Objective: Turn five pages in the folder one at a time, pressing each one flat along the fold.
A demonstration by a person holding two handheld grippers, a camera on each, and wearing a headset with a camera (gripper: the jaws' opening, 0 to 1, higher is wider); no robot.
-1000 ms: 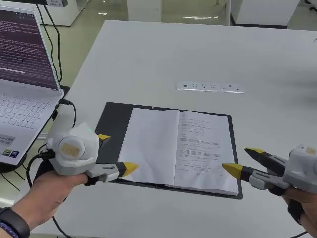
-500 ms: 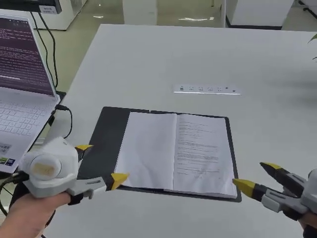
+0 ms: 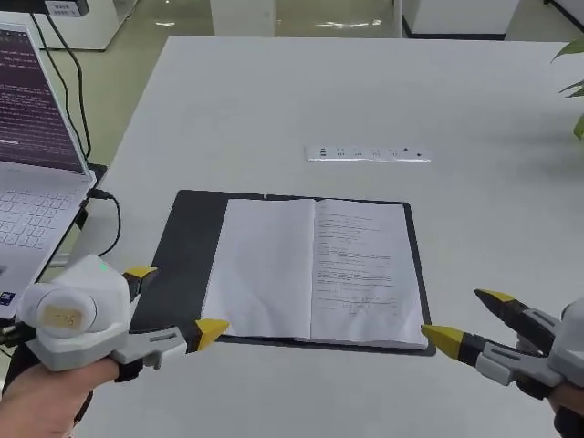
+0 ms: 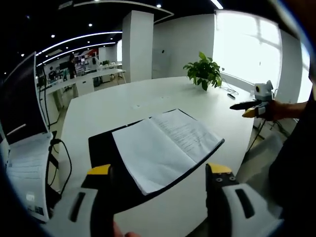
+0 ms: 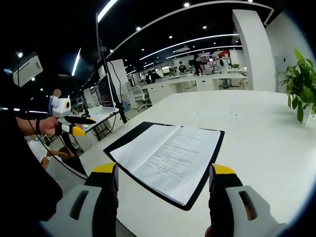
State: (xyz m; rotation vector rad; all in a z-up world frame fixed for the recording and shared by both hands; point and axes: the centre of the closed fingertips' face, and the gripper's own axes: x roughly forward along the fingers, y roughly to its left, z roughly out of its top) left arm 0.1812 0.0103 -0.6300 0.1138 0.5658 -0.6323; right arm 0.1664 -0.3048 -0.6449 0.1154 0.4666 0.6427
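The folder (image 3: 292, 269) lies open and flat on the tabletop (image 3: 274, 109), blank page left, printed page right. The left claw (image 3: 175, 300) hovers at the folder's near-left corner, jaws wide, holding nothing. The right claw (image 3: 466, 317), also wide and empty, hangs just off the folder's near-right corner. A power strip (image 3: 367, 154) lies beyond the folder.
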